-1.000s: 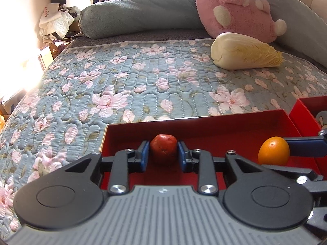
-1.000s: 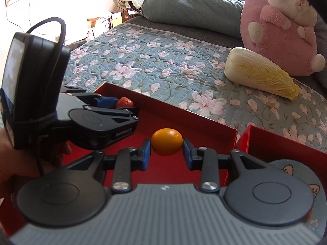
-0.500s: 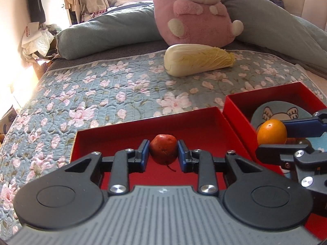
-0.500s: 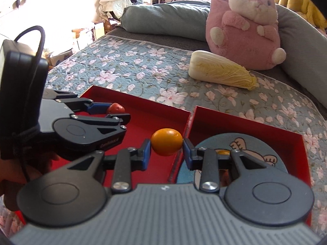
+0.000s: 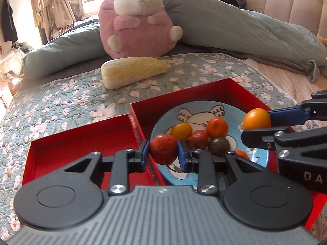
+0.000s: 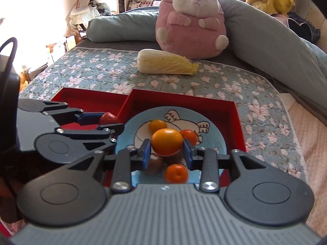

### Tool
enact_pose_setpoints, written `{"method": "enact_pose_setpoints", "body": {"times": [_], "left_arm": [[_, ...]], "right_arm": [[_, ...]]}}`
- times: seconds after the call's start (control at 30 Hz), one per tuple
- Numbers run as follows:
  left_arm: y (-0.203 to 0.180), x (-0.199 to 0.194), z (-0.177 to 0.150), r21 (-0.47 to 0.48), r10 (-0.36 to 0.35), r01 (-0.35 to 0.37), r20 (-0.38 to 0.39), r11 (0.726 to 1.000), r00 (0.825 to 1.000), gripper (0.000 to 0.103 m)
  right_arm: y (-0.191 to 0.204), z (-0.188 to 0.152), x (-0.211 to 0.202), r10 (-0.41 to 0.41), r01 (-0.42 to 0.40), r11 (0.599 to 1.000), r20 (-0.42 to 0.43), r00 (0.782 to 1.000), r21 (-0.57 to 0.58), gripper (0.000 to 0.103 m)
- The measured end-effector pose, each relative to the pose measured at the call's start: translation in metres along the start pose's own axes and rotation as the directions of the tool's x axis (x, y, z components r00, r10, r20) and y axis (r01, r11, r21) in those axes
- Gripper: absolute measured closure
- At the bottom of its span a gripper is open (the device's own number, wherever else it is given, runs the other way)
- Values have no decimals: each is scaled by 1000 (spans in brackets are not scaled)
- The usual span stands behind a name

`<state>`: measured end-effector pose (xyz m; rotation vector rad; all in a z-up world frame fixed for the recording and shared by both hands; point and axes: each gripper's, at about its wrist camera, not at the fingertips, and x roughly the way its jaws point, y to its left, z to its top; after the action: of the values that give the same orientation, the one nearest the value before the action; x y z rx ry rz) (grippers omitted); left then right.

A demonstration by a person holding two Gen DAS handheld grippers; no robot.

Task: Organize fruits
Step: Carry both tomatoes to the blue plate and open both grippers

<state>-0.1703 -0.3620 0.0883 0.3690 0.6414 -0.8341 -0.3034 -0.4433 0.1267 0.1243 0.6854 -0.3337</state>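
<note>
Five small fruits already sit clustered on the blue cartoon plate [image 5: 206, 110] inside the right-hand red box [image 5: 243, 89] on the bed, while the left-hand red box [image 5: 81, 134] looks bare. The left tool [image 5: 163, 152] is clamped on a red fruit [image 5: 163, 151] at the plate's near edge; the right tool [image 6: 166, 146] grips an orange fruit [image 6: 166, 141] above the pile. Judging by this, only these two remain to be set down.

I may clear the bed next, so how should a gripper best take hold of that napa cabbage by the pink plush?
Probably grip the napa cabbage across its firm white stem end, coming down from above, fingers either side of its width. It lies flat on the quilt, long axis sideways, and the leafy tip looks soft and loose.
</note>
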Motion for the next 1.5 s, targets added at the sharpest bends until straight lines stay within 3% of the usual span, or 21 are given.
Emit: {"method": "enact_pose_setpoints", "body": {"times": [0.2, 0.53, 0.67, 0.87, 1.23, 1.5], "left_arm": [[-34, 14, -5, 61, -34, 34, -12, 998, 999, 68], [-55, 33, -11, 99, -53, 53, -1, 994, 999, 68], [-52, 34, -9, 81, -59, 59, -3, 995, 998, 68], [-61, 31, -14, 127, -89, 94, -44, 988, 995, 68], [-63, 27, -17, 137, -99, 103, -35, 985, 994, 68], [-65, 24, -20, 159, -107, 113, -44, 981, 993, 57]], "right_arm": [[-29, -10, 2, -28, 28, 999, -17, 999, 46, 66], [-46, -10, 23, -40, 43, 996, -42, 998, 82, 66], [-46, -10, 27, -28, 32, 996, -46, 999, 88, 66], [-38, -10, 31, -12, 16, 998, -56, 998, 58, 66], [-35, -12, 39, -11, 15, 999, -89, 996, 42, 66], [-32, -11, 45, -10, 13, 999, -103, 995, 30, 66]]}}
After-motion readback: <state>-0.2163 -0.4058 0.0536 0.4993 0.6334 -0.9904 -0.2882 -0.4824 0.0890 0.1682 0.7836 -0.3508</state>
